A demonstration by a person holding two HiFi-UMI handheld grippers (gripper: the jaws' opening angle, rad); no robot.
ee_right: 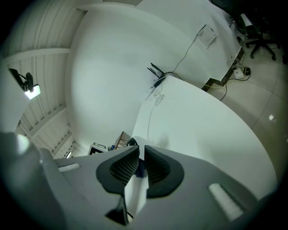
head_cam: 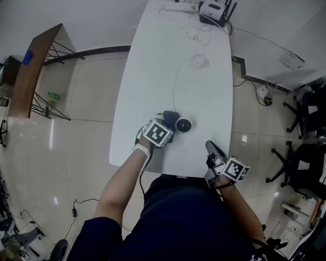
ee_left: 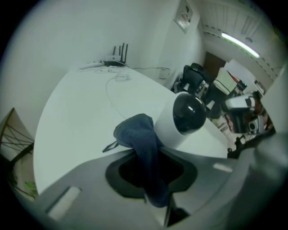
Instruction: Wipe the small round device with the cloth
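Limp cloth (ee_left: pixel 137 132), clamped in the left claw (ee_left: pixel 150 161), should mould to the smooth, likely light device (ee_left: pixel 182 119) at centre; the near-closed, empty right claw (ee_right: pixel 140 159) could steady its white side.

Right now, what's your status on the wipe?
Left gripper clamped on blue cloth, cloth at round device side. Right gripper closed, empty, at table edge. Nothing in the way.

A long white table (head_cam: pixel 153 76) runs from near to far. At its far end sit a router (head_cam: pixel 211 10) with black antennas and a white power strip (head_cam: pixel 179 7). A coil of white cable (head_cam: pixel 199 61) lies nearer on the tabletop. A wooden bench (head_cam: pixel 31 66) stands at the left and black office chairs (head_cam: pixel 305 137) at the right, all on a pale tiled floor (head_cam: pixel 86 102).
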